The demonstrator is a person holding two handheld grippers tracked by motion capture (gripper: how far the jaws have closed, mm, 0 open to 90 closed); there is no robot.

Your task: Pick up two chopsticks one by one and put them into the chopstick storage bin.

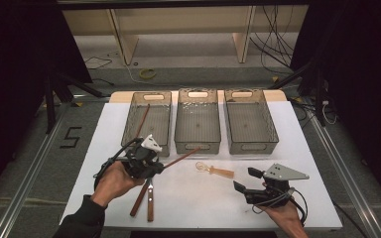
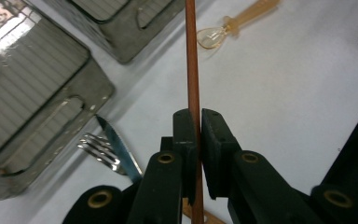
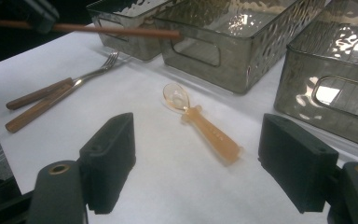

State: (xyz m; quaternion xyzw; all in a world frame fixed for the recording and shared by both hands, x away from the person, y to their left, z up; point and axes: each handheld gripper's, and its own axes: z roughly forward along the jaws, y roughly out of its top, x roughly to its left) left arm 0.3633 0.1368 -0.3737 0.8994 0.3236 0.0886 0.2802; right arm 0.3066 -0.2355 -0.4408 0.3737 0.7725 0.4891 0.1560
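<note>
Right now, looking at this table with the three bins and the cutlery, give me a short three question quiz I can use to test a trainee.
1. True or false: the left gripper is shut on the chopstick.
2. Which item lies nearest in front of the open right gripper? A) the fork B) the amber spoon C) the knife
3. Fill in: the leftmost bin already holds one ____ leaning against its wall, while the middle bin looks empty.

Key
1. True; its jaws pinch the thin wooden stick.
2. B.
3. Chopstick.
</note>
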